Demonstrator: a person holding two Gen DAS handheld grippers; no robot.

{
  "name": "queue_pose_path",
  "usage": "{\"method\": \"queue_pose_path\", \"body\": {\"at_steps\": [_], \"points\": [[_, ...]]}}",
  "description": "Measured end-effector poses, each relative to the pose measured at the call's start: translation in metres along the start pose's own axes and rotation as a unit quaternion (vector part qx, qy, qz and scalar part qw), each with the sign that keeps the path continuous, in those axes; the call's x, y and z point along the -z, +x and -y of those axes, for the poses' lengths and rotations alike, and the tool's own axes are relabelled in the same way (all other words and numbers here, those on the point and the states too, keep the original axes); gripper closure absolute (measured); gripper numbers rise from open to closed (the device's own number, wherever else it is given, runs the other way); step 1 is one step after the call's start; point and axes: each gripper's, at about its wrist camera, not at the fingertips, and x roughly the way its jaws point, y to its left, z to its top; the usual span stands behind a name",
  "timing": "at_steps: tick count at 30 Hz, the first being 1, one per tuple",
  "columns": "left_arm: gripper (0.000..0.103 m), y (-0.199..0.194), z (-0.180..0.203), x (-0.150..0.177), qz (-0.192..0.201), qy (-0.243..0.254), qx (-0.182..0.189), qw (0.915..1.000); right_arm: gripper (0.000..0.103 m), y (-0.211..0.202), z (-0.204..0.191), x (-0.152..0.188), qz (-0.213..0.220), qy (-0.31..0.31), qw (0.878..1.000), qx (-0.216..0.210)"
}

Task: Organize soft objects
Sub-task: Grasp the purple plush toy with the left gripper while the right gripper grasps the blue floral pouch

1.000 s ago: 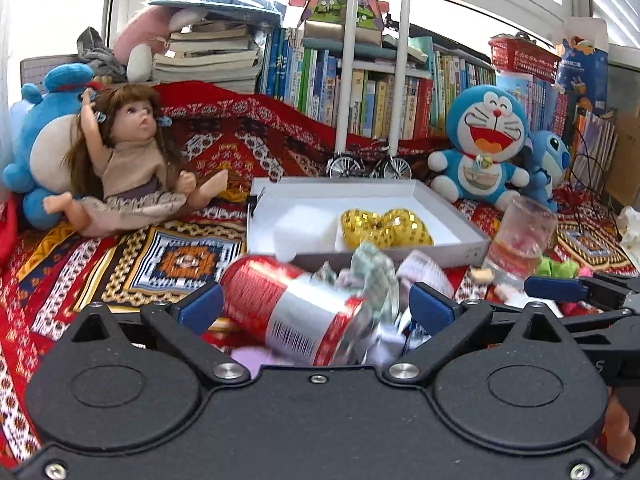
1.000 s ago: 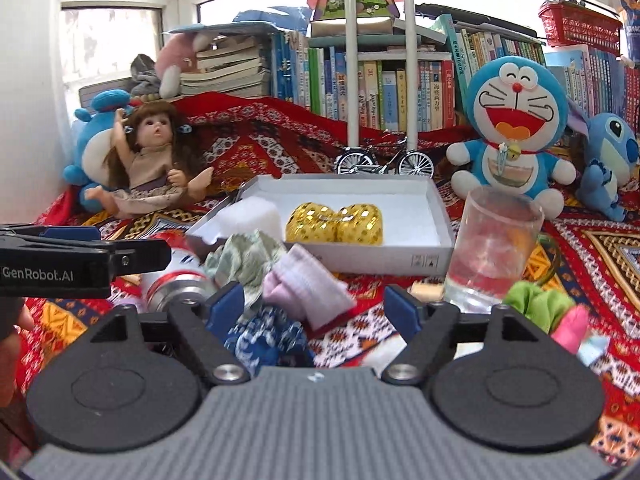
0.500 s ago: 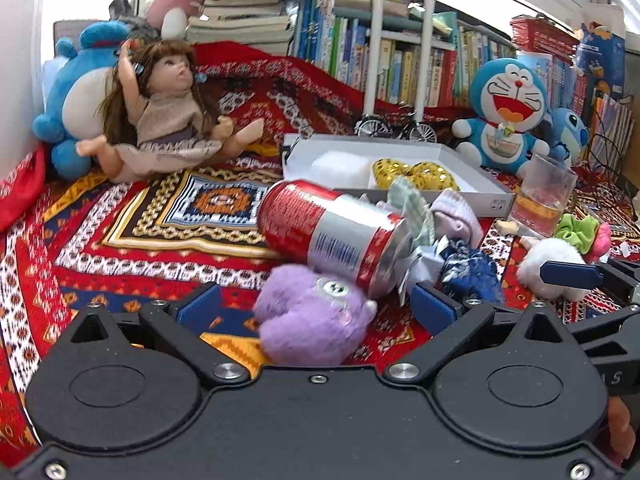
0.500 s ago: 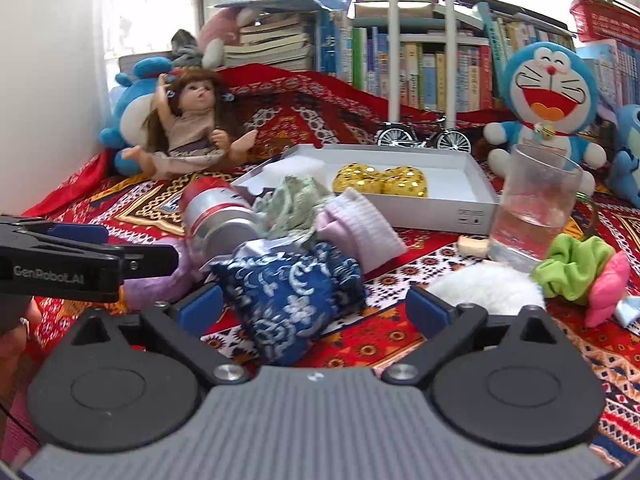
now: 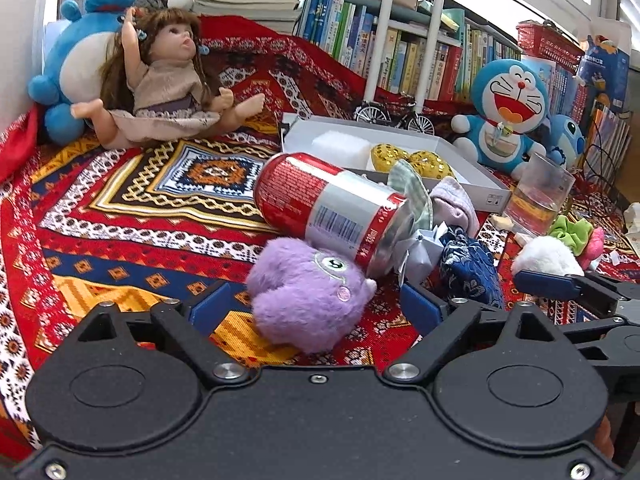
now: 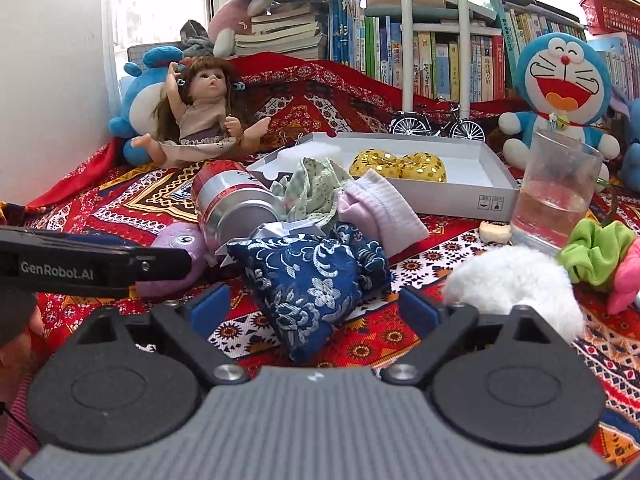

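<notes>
The patterned cloth [image 5: 120, 216] covers the whole surface. On it a white box [image 6: 460, 196] holds two gold balls [image 6: 398, 165]. A red can [image 5: 328, 208] lies on its side, touching the purple plush [image 5: 308, 300]. The left gripper [image 5: 316, 306] is spread wide around this plush, not squeezing it. The right gripper [image 6: 316, 304] is also released, with the blue pouch [image 6: 308, 276] between its fingers

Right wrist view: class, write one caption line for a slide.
Open right gripper faces a blue pouch, white puff beside.
</notes>
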Motion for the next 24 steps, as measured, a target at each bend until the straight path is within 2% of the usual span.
{"method": "queue_pose_path", "body": {"at_steps": [6,8,11,12,17,24], "points": [[0.019,0.008,0.0,0.0,-0.011,-0.02,0.005,0.9997,0.018,0.005,0.0,-0.001,-0.003,0.014,1.0,-0.002],[0.033,0.011,-0.002,-0.001,-0.017,-0.03,0.007,0.9994,0.022,0.006,-0.001,-0.001,-0.003,0.019,1.0,-0.002],[0.046,0.013,-0.004,0.0,-0.022,-0.032,-0.007,0.9992,0.032,0.007,-0.001,-0.001,-0.006,0.029,1.0,-0.008],[0.046,0.012,-0.003,0.0,-0.021,-0.028,-0.008,0.9994,0.038,0.007,-0.001,-0.001,-0.006,0.032,0.999,-0.007],[0.048,0.007,-0.003,-0.001,-0.02,-0.024,-0.009,0.9995,0.053,0.004,-0.005,-0.001,-0.003,0.028,1.0,0.005],[0.048,-0.006,-0.002,-0.006,-0.003,-0.025,-0.013,0.9996,0.059,-0.004,-0.001,-0.001,0.007,0.037,0.999,0.022]]}}
